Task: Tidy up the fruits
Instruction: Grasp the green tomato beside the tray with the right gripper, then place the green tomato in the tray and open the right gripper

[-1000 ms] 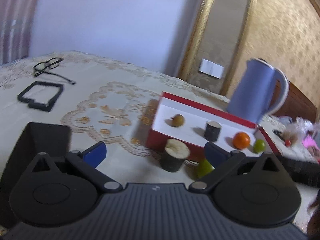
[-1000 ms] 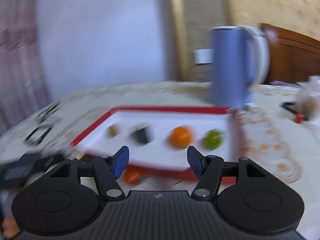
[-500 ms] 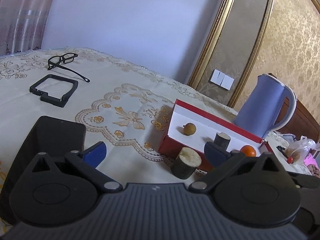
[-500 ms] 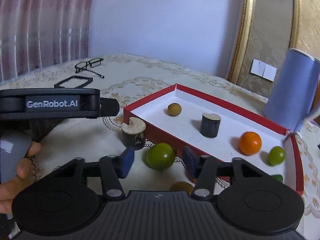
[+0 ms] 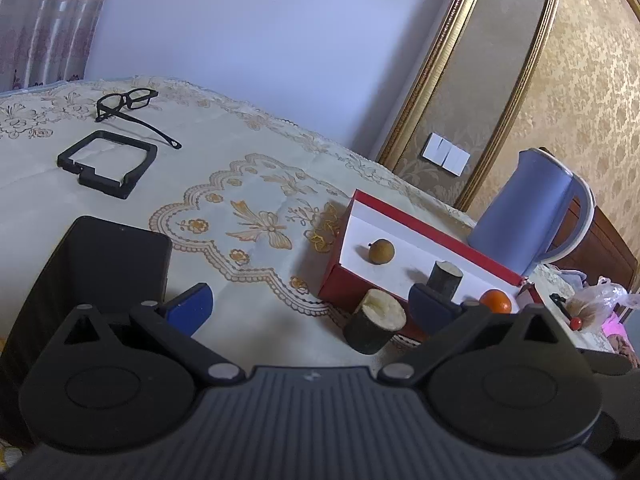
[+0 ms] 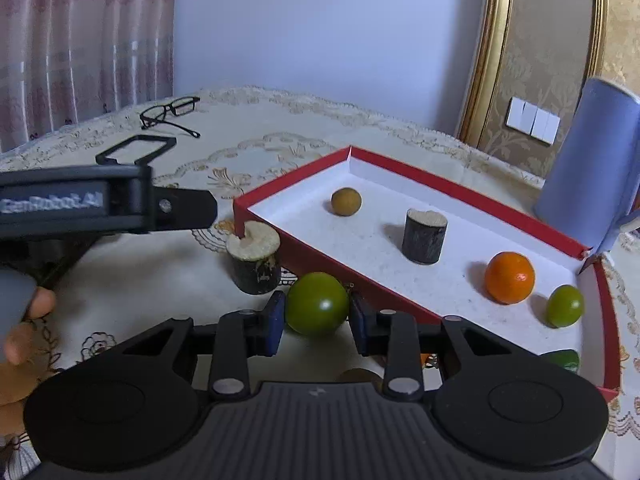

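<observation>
Closing on the green fruit (image 6: 317,303), the right gripper (image 6: 317,320) has its pads touching both sides; lift straight, gently, clearing the red tray (image 6: 304,258) wall.

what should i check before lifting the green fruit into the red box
1. Right gripper jaws have just been closing; pads sit against both sides of the green fruit: ok.
2. Grip firm enough to lift: cannot tell.
3. Fruit centred between the pads: ok.
4. Free floor in the red box between the dark cylinder and the orange: ok.
5. Near box wall lies just behind the fruit, so lift before moving in: not ok yet.
6. Left gripper open, holding nothing, off to the side: ok.
</observation>
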Available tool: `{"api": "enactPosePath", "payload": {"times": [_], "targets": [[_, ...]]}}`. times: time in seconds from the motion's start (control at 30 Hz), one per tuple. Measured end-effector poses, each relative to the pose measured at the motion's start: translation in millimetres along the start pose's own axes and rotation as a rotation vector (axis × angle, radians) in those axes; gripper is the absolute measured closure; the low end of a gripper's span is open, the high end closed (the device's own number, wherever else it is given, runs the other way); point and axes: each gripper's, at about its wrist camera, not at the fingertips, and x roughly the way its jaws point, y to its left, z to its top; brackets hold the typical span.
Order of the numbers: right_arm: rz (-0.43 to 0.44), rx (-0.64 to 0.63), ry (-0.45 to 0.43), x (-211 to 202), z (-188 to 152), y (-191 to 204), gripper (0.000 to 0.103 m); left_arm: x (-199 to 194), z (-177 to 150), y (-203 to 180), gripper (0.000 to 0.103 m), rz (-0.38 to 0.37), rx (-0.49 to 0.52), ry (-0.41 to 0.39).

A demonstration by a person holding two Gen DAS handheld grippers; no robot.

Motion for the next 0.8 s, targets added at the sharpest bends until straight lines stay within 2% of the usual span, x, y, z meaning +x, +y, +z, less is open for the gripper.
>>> {"api": "enactPosePath", "payload": {"times": [0.2, 0.4, 0.6, 0.8], "targets": [[-0.036, 0.015, -0.041, -16, 4, -15, 0.07, 0, -1, -3, 0.0, 0.003, 0.016, -0.001], [-0.144, 0.109, -0.08, -16, 28, -64, 0.07, 0, -1, -4, 0.0, -0.003, 0.023, 0.002], [-0.266, 0.22, -0.072, 6, 49, -118, 0.07, 1, -1, -4, 0.0, -0.008, 0.029, 0.005], [-0.318, 0.272, -0.005, 44, 51, -142, 0.07, 1, -2, -8, 0.0, -0.004, 0.052, -0.005]]}}
